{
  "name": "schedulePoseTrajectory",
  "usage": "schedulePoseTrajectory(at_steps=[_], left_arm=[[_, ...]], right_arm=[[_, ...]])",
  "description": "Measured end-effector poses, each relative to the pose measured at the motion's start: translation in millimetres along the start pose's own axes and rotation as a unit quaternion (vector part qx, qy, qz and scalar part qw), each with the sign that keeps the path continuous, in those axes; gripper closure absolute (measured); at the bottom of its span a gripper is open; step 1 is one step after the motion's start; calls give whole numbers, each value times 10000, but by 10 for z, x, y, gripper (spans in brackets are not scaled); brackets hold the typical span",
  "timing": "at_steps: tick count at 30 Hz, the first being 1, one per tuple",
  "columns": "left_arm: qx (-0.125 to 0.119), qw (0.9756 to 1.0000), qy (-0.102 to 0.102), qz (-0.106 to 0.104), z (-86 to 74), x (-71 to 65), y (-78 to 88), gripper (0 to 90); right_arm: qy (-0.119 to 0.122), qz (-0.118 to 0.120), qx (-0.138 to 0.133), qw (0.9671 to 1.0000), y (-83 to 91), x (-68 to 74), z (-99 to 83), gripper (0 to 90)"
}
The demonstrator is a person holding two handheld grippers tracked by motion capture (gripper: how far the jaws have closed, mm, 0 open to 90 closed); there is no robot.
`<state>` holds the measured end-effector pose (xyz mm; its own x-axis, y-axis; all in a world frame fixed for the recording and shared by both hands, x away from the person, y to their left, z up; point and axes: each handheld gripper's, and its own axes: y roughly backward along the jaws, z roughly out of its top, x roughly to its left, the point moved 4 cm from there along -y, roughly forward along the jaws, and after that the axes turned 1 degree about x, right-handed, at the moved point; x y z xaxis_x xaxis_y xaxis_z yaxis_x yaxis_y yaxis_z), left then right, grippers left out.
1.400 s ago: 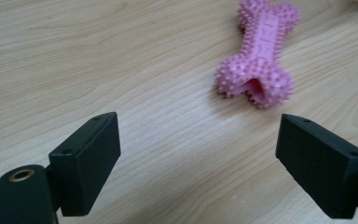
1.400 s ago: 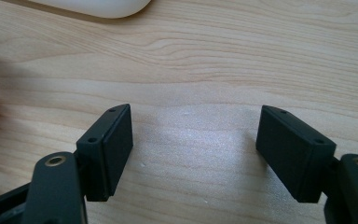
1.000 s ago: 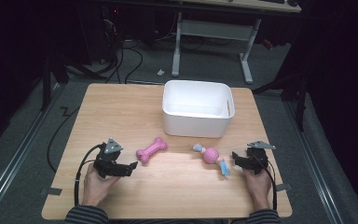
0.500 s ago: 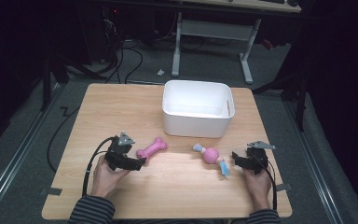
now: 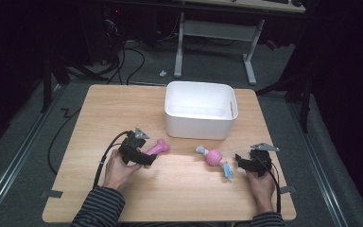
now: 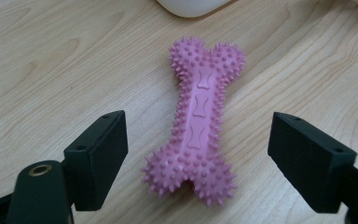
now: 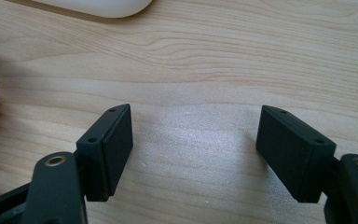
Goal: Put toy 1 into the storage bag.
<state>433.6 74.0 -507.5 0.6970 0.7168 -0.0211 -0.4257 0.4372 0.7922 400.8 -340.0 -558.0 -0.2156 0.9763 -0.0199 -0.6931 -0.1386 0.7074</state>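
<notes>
L gripper (image 6: 196, 154): fingers (image 6: 100, 156) apart, just been closing, straddling pink spiked bone toy (image 6: 198, 126), no contact yet. Bone's long axis runs near-to-far betw. fingers; lies on counter (image 5: 123, 109), near-left of white bin (image 5: 201, 116). R gripper (image 7: 196, 154): open, empty, farther off.

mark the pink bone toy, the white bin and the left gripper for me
pink bone toy (image 6: 198, 122): left gripper view, on its smooth middle strip.
white bin (image 5: 196, 127): high view, on its near outer wall.
left gripper (image 6: 196, 158): left gripper view, midway between its fingertips, open on either side of the toy.
</notes>
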Motion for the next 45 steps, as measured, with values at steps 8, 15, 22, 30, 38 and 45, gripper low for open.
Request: schedulePoseTrajectory(at_steps=[8, 15, 22, 30, 38, 45], left_arm=[[258, 9996, -80, 0, 123, -6, -187, 251], [530, 9985, -139, 14, 147, 4, -352, 337], [708, 9974, -136, 22, 127, 26, -450, 426], [652, 9971, -385, 8, 131, -23, -447, 575], [431, 9985, -323, 4, 122, -13, -350, 592], [144, 9995, -249, -114, 152, -26, -180, 593]], right_arm=[[-2, 1, 2, 10000, 0, 1, 0, 272], [-1, 1, 2, 10000, 0, 1, 0, 272], [0, 3, 1, 10000, 0, 1, 0, 272], [2, 4, 1, 10000, 0, 1, 0, 272], [2, 4, 1, 10000, 0, 1, 0, 272], [6, 7, 2, 10000, 0, 2, 0, 272]])
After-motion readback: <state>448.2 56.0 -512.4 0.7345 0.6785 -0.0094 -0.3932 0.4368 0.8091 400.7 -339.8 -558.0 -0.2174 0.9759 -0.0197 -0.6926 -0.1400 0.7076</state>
